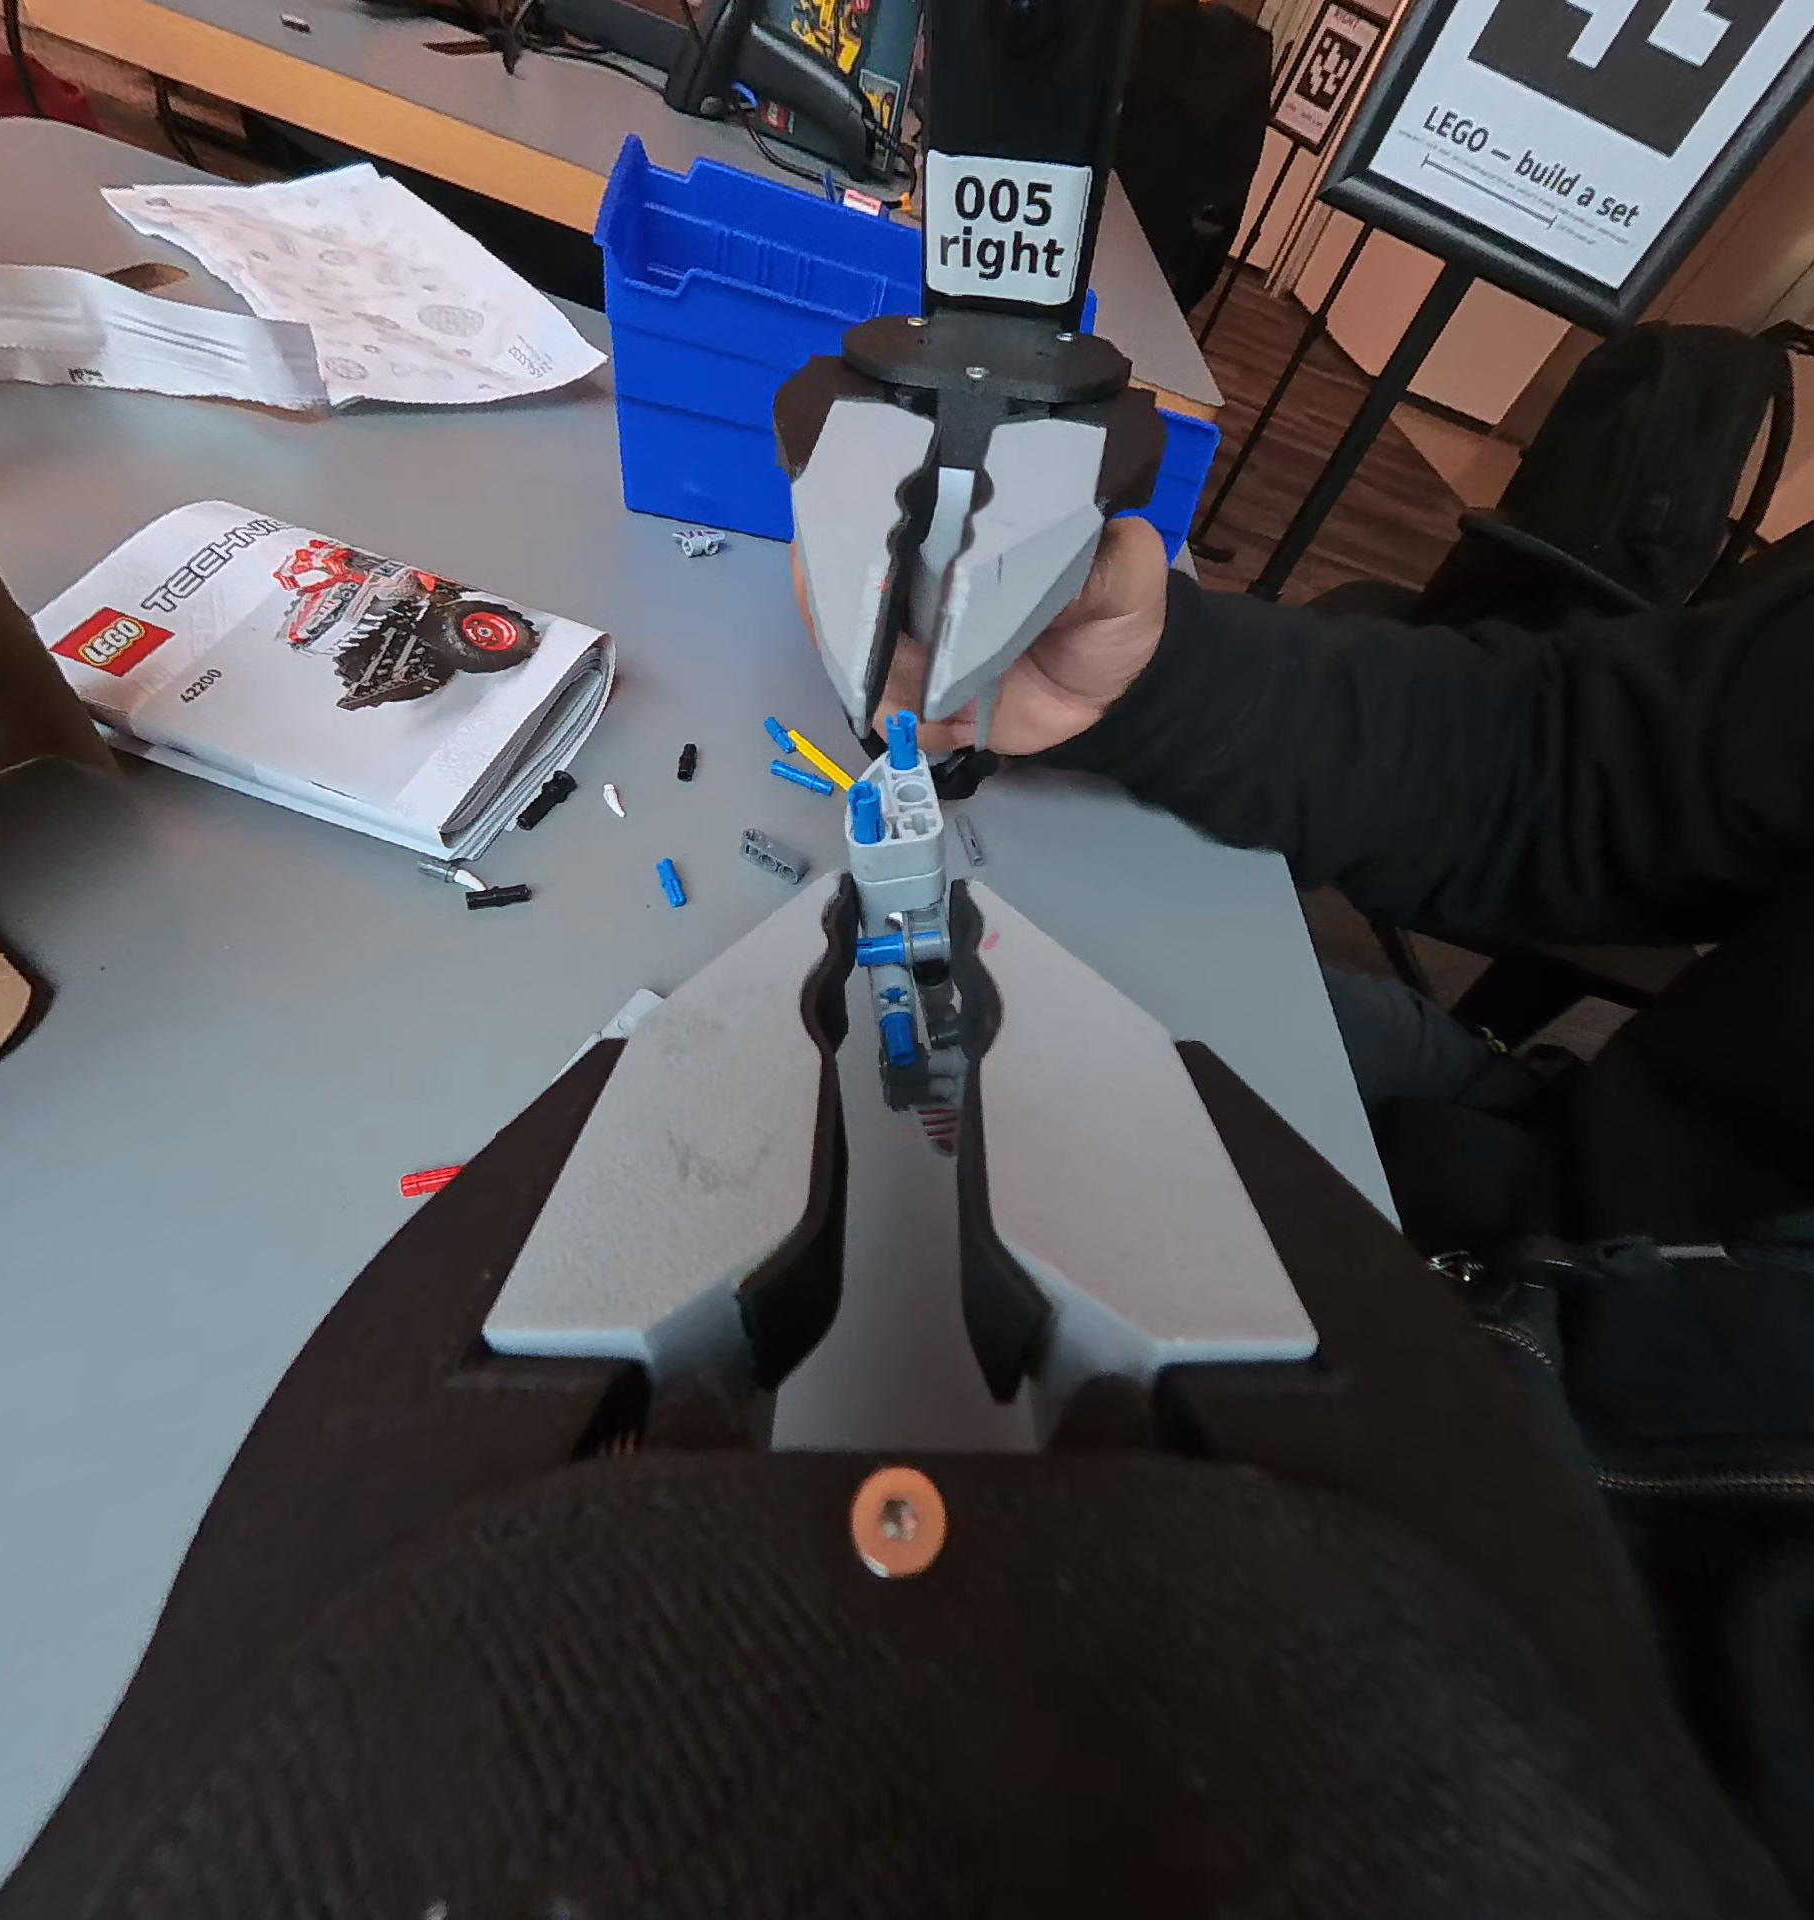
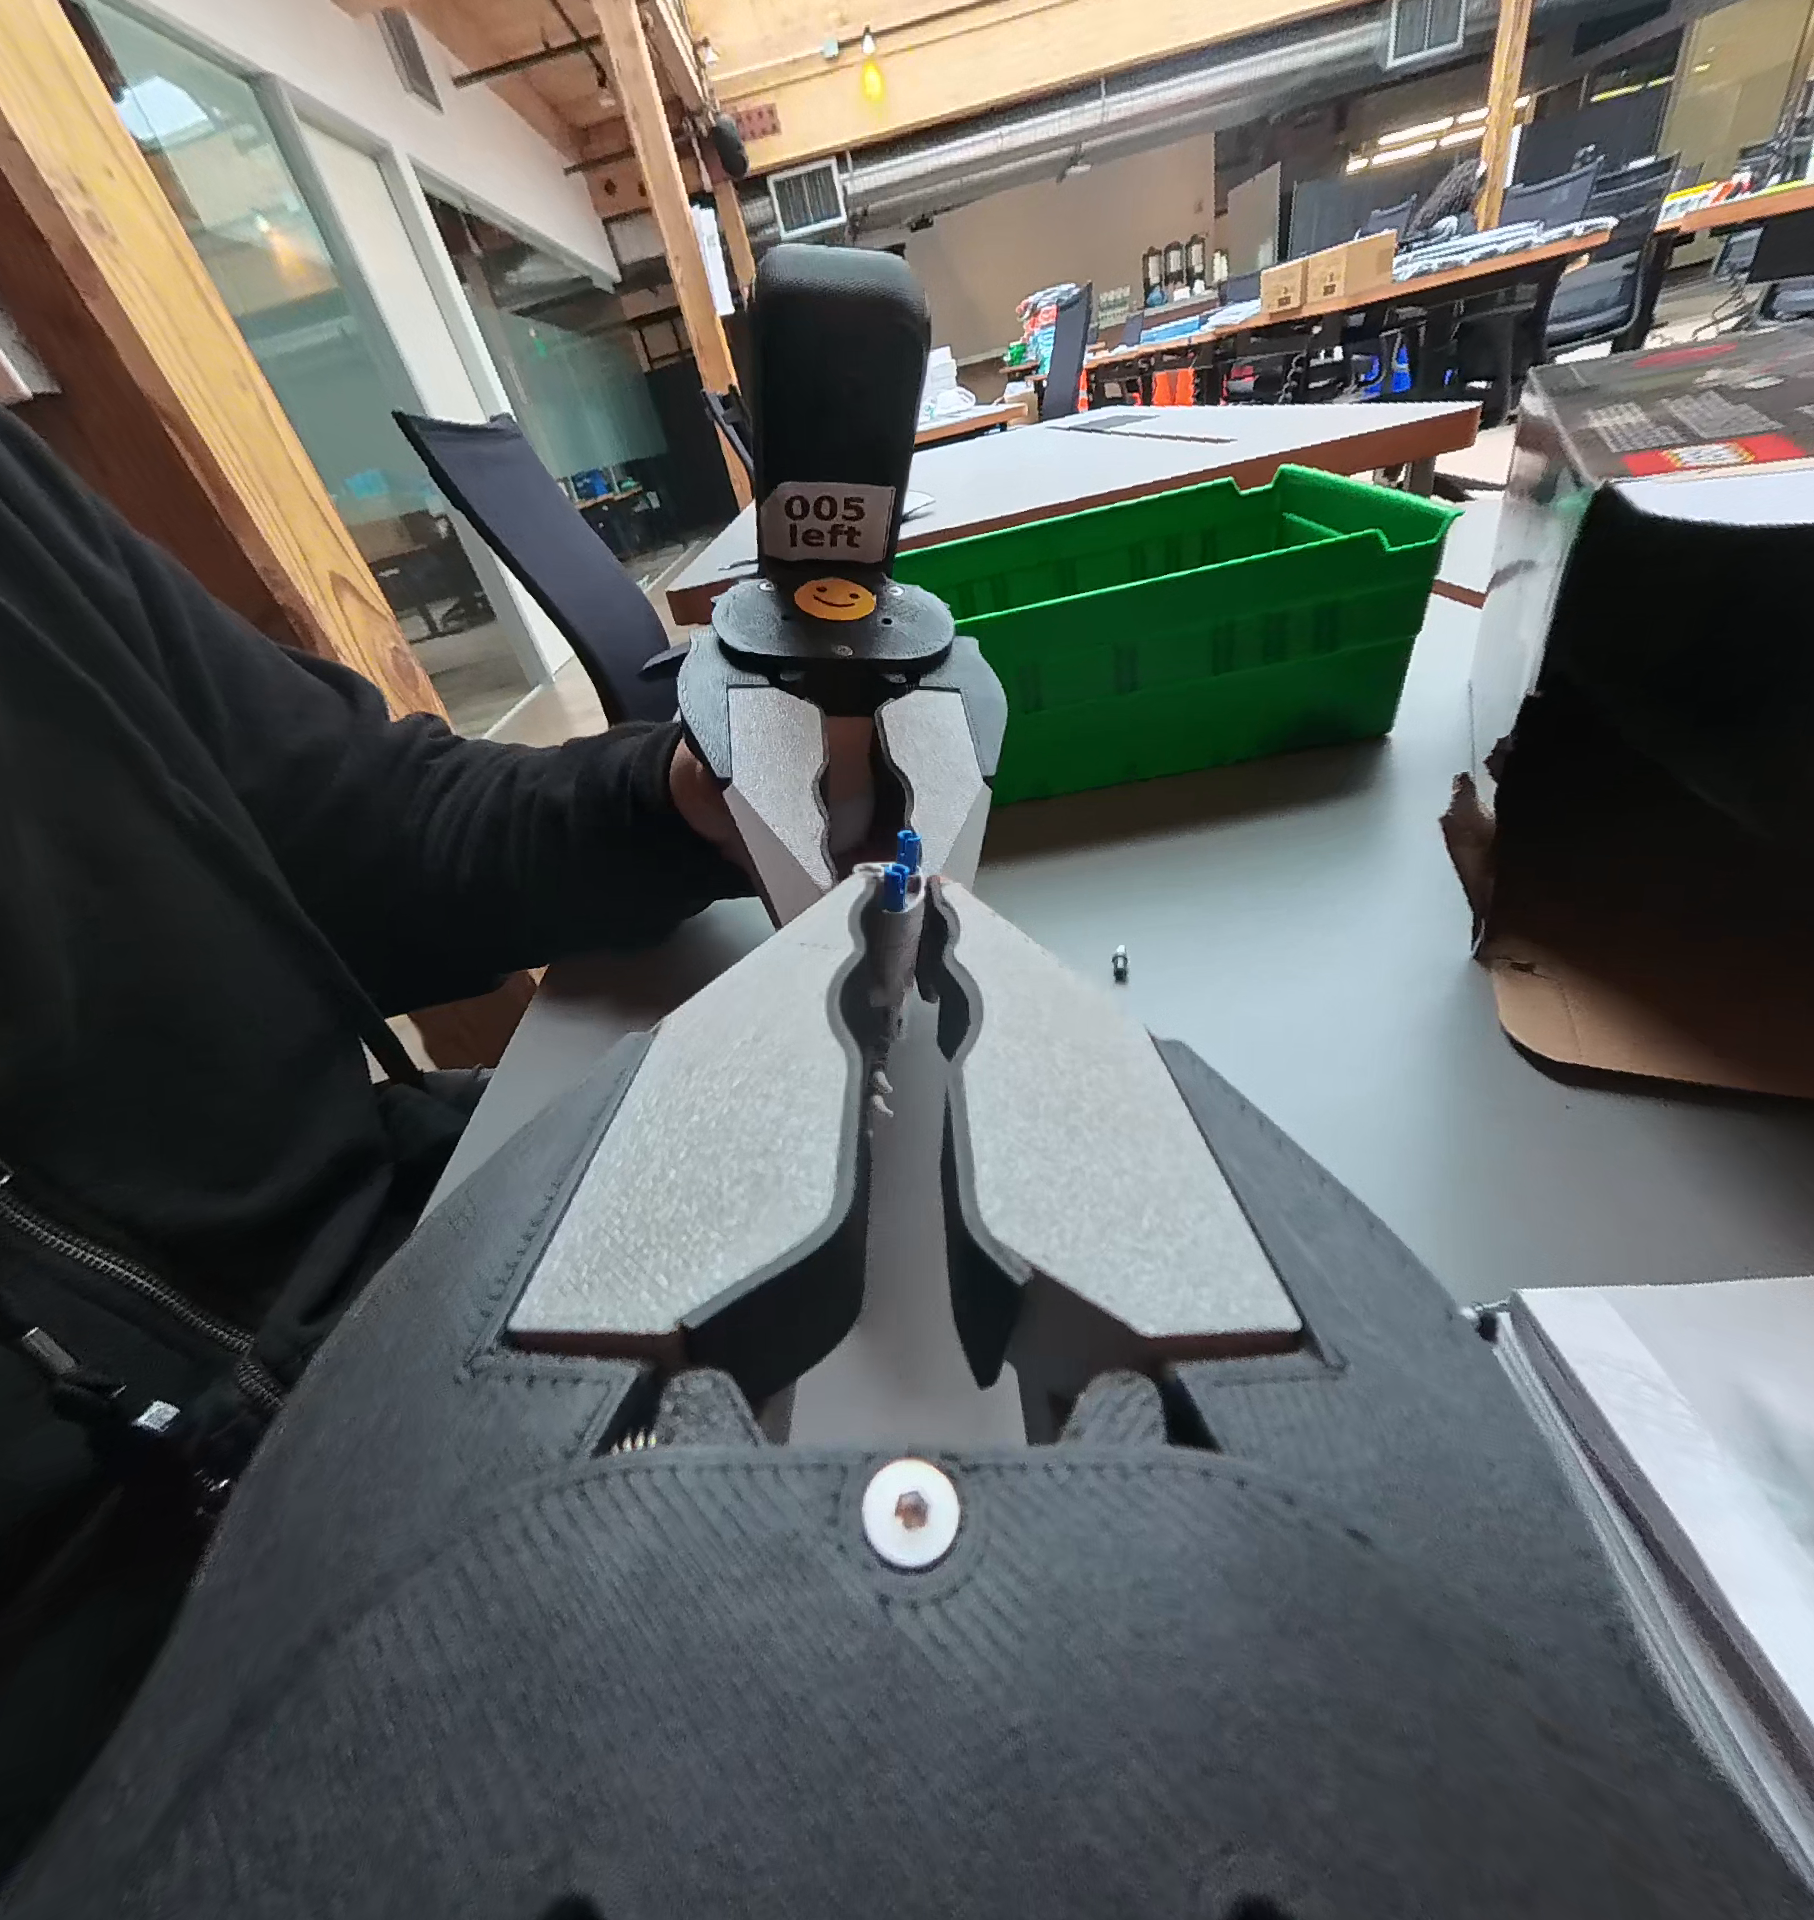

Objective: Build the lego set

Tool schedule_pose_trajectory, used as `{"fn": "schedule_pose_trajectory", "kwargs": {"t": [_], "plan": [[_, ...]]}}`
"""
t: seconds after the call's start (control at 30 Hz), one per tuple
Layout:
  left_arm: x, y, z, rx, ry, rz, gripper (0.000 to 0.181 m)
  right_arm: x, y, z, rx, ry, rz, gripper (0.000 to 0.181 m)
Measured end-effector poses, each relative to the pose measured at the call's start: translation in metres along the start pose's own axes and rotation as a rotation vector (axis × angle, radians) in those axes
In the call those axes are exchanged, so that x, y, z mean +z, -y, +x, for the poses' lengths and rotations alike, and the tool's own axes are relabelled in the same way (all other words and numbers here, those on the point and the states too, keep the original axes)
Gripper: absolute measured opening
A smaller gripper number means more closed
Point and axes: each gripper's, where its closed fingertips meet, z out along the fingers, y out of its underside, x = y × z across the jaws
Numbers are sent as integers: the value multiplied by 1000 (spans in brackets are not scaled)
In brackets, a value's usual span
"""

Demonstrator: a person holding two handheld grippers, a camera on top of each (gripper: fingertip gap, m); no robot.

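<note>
Fingers of both grippers meet at one small lego assembly, held above the grey table.

Left wrist view: left gripper (image 1: 898, 904) clamps the assembly (image 1: 898, 894) at frame centre, its long axis running away from the camera, grey end and blue pin (image 1: 863, 812) pointing toward the right gripper (image 1: 918, 727), which pinches a second blue pin (image 1: 900, 730) at that end; loose pieces (image 1: 674, 831) and a booklet (image 1: 331, 665) lie left.
Right wrist view: right gripper (image 2: 903, 894) is nearly closed on a blue pin (image 2: 895, 888) at centre; left gripper (image 2: 882, 862) faces it, the assembly mostly hidden between them; green bin (image 2: 1194, 644) at upper right.
</note>
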Motion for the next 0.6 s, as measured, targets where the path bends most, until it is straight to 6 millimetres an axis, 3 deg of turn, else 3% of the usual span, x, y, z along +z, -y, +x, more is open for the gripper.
{"fn": "schedule_pose_trajectory", "kwargs": {"t": [0.3, 0.6], "plan": [[2, -1, 6, -83, -82, 9, 15, 9, -11, -5, 48, 49, -54, 14], [4, -4, 6, -54, -65, -5, 15, 12, -19, -6, 61, 61, -85, 10]]}}
